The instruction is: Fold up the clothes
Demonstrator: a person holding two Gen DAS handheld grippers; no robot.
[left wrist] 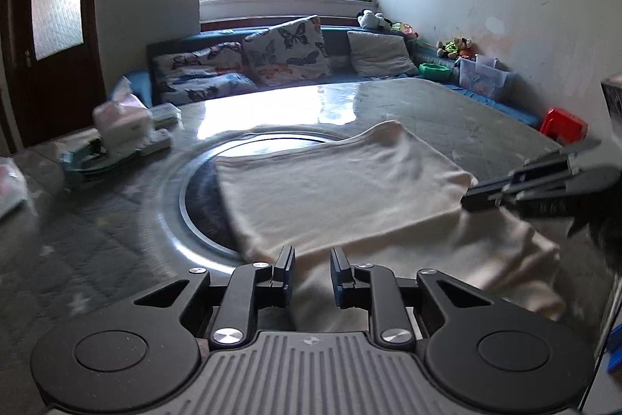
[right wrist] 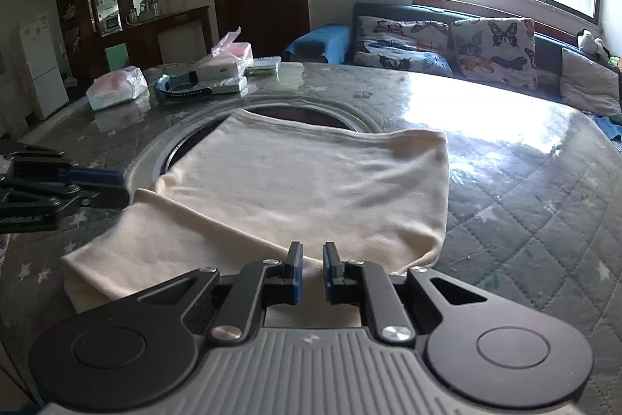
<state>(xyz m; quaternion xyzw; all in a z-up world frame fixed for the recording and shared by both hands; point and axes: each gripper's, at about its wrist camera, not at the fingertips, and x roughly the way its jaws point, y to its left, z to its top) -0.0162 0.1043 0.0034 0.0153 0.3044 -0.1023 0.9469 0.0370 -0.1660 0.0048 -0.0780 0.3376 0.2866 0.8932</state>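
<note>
Cream garment (right wrist: 295, 189), partly folded, lay on the quilted table (right wrist: 525, 212) just ahead of both tools, long axis crosswise; right gripper (right wrist: 312, 259) nearly shut and empty at its near edge, left gripper (left wrist: 311, 265) slightly parted, empty, equally near.

No words, labels, brand names or numbers can be read anywhere here; the packets on the table's far edge are too blurred to show any print.
</note>
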